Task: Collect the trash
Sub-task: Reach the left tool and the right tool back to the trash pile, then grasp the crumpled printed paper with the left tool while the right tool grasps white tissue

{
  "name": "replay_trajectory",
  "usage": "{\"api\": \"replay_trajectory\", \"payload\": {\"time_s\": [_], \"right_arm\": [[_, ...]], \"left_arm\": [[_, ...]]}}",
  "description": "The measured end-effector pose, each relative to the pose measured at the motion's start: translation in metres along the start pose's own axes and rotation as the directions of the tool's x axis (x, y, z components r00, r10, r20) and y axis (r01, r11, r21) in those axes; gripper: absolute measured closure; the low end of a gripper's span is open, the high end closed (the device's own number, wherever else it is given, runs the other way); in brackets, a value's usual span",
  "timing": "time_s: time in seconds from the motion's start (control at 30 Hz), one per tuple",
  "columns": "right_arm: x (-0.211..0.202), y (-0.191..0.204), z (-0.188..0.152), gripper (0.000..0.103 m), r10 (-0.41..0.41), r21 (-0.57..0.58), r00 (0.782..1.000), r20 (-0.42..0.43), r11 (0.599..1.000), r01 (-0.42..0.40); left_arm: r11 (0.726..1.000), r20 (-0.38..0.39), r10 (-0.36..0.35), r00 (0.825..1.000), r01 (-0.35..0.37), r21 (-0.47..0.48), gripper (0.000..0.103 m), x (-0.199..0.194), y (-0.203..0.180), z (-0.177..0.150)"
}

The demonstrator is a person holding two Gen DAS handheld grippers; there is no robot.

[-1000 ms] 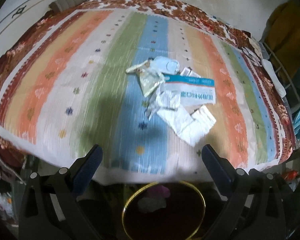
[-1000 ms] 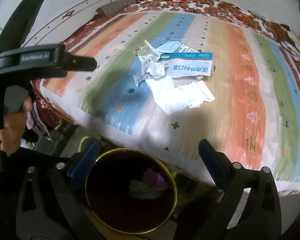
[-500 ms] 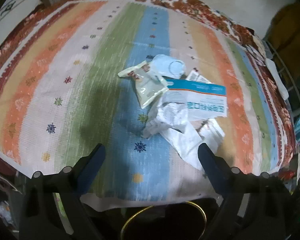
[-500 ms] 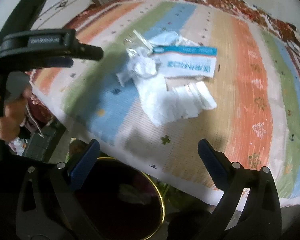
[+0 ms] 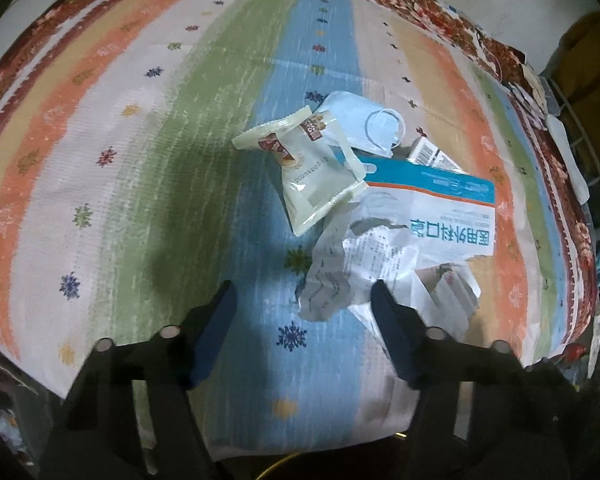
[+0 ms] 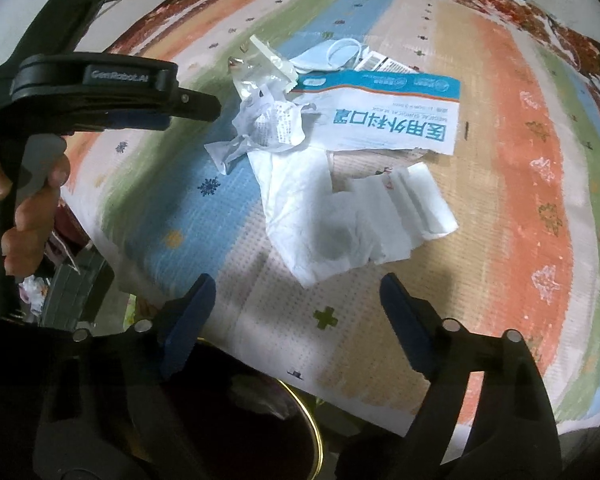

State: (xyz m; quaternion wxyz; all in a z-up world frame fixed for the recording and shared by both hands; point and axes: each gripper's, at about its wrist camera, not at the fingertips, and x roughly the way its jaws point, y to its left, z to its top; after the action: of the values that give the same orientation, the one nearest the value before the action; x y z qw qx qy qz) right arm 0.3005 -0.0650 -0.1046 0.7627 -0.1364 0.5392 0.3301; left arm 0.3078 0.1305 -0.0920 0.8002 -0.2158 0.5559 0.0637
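A striped cloth is covering the surface, which could be a bed or a low tabletop; I cannot tell which. The trash is lying heaped near its front edge, on the blue and pale stripes.

A dark bin with a gold rim is standing on the floor below that edge, just under the right tongs.

Largest item: a blue-and-white printed bag, its long axis running across the stripes. In front of it, white tissue is spreading toward the right tongs. To the left, crumpled printed paper is sitting beside a pale snack wrapper. Behind these, a light blue face mask is lying partly under the wrapper.

Left tongs: jaws have just been closing, nothing gripped yet. The crumpled paper is lying straight ahead, its lower edge just reaching the gap. A hand is holding this tool.

Right tongs: also closing, still released and empty; the tissue corner is lying just ahead of the gap.

Judgement: each tool is nearer its own piece, left to paper, right to tissue.
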Motion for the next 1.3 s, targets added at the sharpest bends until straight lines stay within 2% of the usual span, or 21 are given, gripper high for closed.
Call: {"api": "replay_trajectory", "payload": {"time_s": [0.1,0.23,0.33,0.4,0.47,0.53,0.57,0.63,0.7,0.73,0.83,1.3], "right_arm": [[0.007,0.005,0.003,0.027,-0.015,-0.016,1.000,-0.018,1.000,0.015],[0.019,0.003,0.006,0.035,-0.012,0.004,0.999,-0.038,1.000,0.013],[0.027,-0.002,0.010,0.043,-0.006,0.023,0.999,-0.048,1.000,0.007],[0.034,-0.004,0.012,0.052,0.005,0.035,0.998,-0.059,0.999,-0.003],[0.040,-0.004,0.013,0.061,0.016,0.045,0.998,-0.067,0.999,-0.013],[0.043,-0.004,0.012,0.068,0.012,0.043,0.998,-0.069,0.999,-0.009],[0.045,-0.005,0.012,0.070,0.013,0.042,0.998,-0.068,0.999,-0.010],[0.046,-0.007,0.011,0.087,0.010,0.049,0.998,-0.067,0.999,-0.006],[0.047,-0.010,0.011,0.096,0.004,0.057,0.998,-0.065,0.998,-0.001],[0.046,-0.012,0.011,0.097,0.009,0.064,0.998,-0.063,0.998,-0.005],[0.040,-0.014,0.011,0.099,0.018,0.066,0.998,-0.058,0.998,-0.014],[-0.005,-0.008,0.017,0.099,0.030,0.043,1.000,0.007,0.999,-0.030]], "left_arm": [[0.998,-0.017,-0.046,0.999,0.045,-0.031,0.047,0.009,0.006,0.006],[0.999,-0.034,-0.049,0.998,0.049,-0.001,0.051,0.020,-0.002,0.008],[0.999,-0.051,-0.052,0.997,0.052,0.009,0.061,0.025,-0.008,0.009],[0.998,-0.055,-0.051,0.997,0.052,0.018,0.069,0.027,-0.011,0.010],[0.998,-0.062,-0.051,0.997,0.053,0.031,0.084,0.030,-0.013,0.011],[0.997,-0.080,-0.067,0.995,0.071,0.042,0.092,0.034,-0.015,0.010],[0.996,-0.078,-0.070,0.994,0.074,0.044,0.092,0.034,-0.015,0.010],[0.996,-0.074,-0.065,0.995,0.069,0.048,0.095,0.034,-0.016,0.010],[0.998,-0.064,-0.053,0.997,0.056,0.043,0.098,0.031,-0.016,0.011],[0.998,-0.058,-0.049,0.997,0.051,0.031,0.101,0.028,-0.015,0.012],[0.998,-0.039,-0.068,0.997,0.068,0.002,0.101,0.015,-0.013,0.016],[0.993,0.000,-0.115,0.993,0.115,0.003,0.101,-0.019,-0.019,0.010]]}}
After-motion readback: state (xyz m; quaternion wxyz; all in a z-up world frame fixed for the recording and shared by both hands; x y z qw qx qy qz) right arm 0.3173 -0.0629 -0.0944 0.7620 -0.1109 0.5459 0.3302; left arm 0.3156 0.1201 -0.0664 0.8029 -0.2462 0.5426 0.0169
